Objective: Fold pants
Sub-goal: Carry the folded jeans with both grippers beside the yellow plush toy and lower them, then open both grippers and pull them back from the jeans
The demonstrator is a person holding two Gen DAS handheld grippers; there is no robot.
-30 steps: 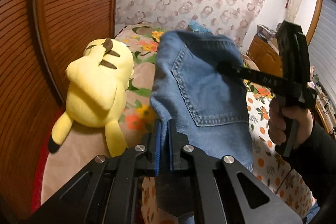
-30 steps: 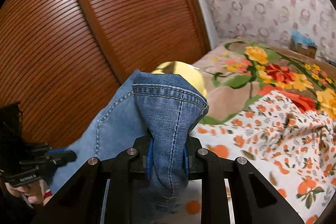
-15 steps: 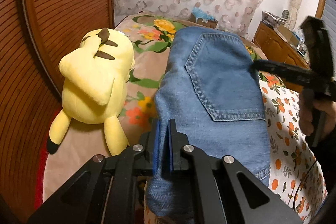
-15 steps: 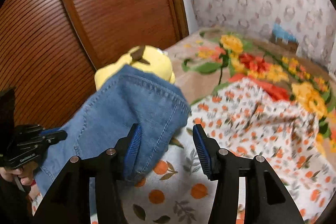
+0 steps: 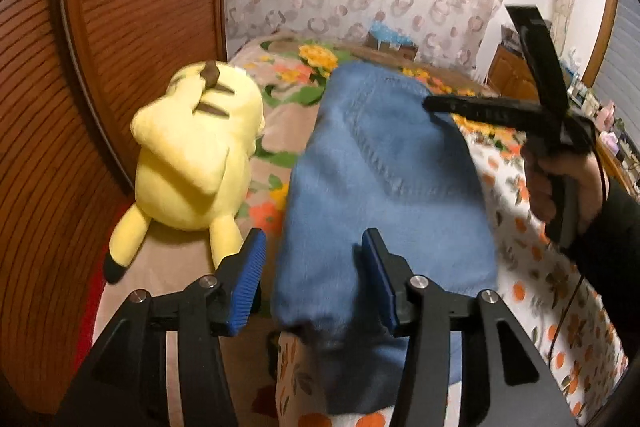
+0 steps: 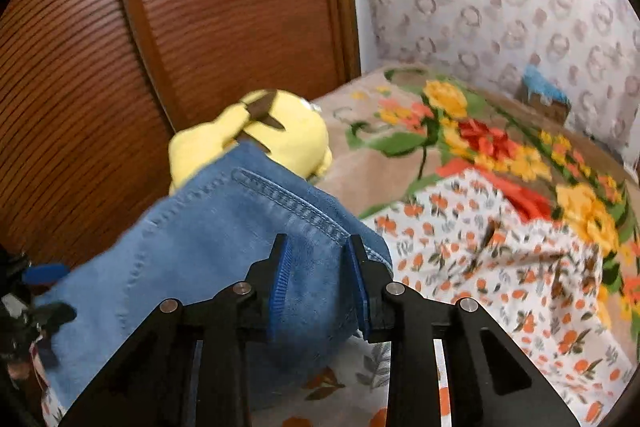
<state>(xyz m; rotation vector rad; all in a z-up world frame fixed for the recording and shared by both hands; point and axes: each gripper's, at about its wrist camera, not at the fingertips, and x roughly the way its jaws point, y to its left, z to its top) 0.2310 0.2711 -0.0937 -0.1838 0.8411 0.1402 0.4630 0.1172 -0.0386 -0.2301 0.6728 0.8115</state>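
The blue denim pants [image 5: 384,187] lie folded into a compact bundle on the bed, back pocket up; they also show in the right wrist view [image 6: 224,251]. My left gripper [image 5: 314,275] is open, its blue pads on either side of the bundle's near end without gripping it. My right gripper [image 6: 320,279] is open, its pads astride the bundle's other end; it also shows in the left wrist view [image 5: 432,105], held in a hand over the pants.
A yellow plush toy [image 5: 196,163] lies just left of the pants, against the brown slatted wardrobe door [image 5: 120,7]. A floral blanket [image 6: 460,147] and an orange-print sheet [image 6: 500,267] cover the bed. A small box [image 6: 544,99] sits by the papered wall.
Both grippers held the pants raised, then lowered them onto the bed. The right gripper opened half a second ago; the left gripper has opened since.
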